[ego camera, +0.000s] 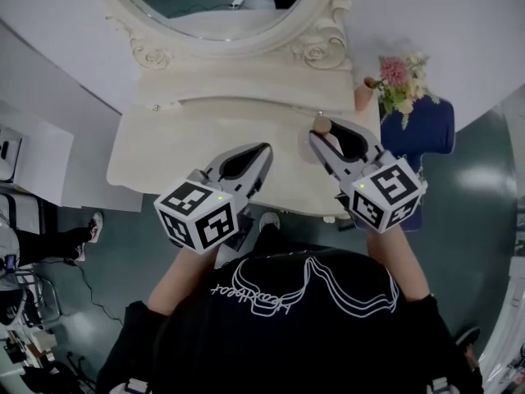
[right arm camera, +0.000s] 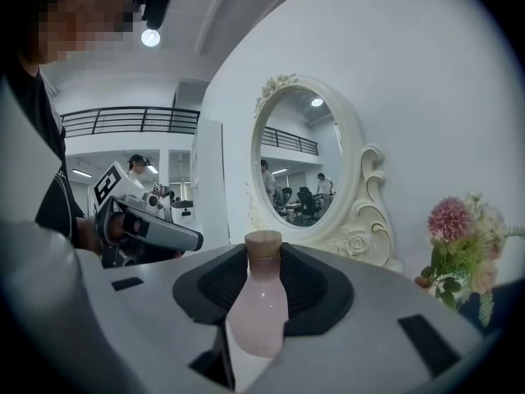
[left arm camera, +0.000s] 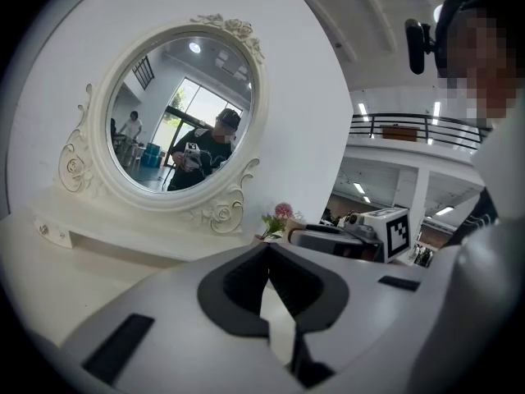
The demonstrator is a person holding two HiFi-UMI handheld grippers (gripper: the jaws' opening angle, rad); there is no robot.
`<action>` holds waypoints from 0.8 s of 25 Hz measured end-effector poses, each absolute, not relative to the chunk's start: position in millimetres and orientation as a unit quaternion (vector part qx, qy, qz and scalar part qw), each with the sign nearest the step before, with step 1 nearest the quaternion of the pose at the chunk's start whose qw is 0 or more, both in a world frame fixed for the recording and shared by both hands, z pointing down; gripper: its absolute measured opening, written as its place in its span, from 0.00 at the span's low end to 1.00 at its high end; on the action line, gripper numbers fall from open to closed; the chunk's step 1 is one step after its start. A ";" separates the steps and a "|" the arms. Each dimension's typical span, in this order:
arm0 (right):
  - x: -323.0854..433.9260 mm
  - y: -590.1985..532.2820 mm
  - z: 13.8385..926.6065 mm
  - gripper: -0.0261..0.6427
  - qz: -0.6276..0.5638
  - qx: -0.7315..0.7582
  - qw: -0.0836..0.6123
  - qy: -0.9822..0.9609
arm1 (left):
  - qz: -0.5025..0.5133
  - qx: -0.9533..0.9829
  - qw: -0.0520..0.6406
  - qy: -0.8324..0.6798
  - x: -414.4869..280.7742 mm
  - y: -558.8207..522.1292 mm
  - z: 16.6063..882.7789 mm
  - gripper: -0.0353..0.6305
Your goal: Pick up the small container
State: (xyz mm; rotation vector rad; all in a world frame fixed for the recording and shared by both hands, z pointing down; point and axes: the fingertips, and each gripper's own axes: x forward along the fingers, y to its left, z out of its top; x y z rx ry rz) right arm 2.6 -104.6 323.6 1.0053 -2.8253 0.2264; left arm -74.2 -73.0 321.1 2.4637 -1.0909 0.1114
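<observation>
The small container (right arm camera: 257, 304) is a pale pink bottle with a wooden cap. It stands upright between the jaws of my right gripper (right arm camera: 264, 257), which is shut on it. In the head view the bottle's cap (ego camera: 322, 125) shows at the tip of the right gripper (ego camera: 321, 135), held above the right part of the cream dressing table (ego camera: 164, 150). My left gripper (ego camera: 263, 149) hangs over the table's middle, to the left of the right one. Its jaws meet at the tips (left arm camera: 267, 249) with nothing between them.
An oval mirror in a carved cream frame (ego camera: 324, 52) stands at the back of the table. A pot of pink flowers (ego camera: 399, 82) sits at the table's right end. A blue seat (ego camera: 428, 128) stands just beyond that end. The table's front edge runs close to my body.
</observation>
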 end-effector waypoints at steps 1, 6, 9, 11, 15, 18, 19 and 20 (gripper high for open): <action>3.3 -104.2 323.4 0.23 0.074 0.335 0.066 -0.937 | 0.041 0.891 0.220 -0.394 -73.4 -73.6 320.7 0.06; 5.0 -106.8 327.1 0.23 0.082 0.336 0.063 -0.936 | 0.042 0.893 0.220 -0.390 -70.7 -77.9 320.4 0.06; 5.3 -109.0 331.4 0.23 0.085 0.337 0.062 -0.936 | 0.044 0.892 0.223 -0.390 -71.2 -79.9 324.6 0.06; 4.7 -111.0 334.0 0.23 0.087 0.337 0.062 -0.936 | 0.045 0.891 0.226 -0.390 -72.3 -82.1 327.2 0.06; 2.6 -114.4 337.8 0.23 0.090 0.336 0.062 -0.936 | 0.047 0.891 0.228 -0.390 -74.0 -86.6 330.2 0.06; 3.2 -116.6 338.9 0.23 0.090 0.336 0.061 -0.936 | 0.048 0.892 0.226 -0.389 -72.8 -88.8 330.6 0.06; 3.9 -117.6 339.2 0.23 0.090 0.337 0.060 -0.935 | 0.048 0.892 0.226 -0.389 -72.5 -89.9 331.0 0.06; 4.6 -119.0 339.4 0.23 0.090 0.338 0.060 -0.935 | 0.048 0.892 0.226 -0.389 -72.4 -91.2 331.4 0.06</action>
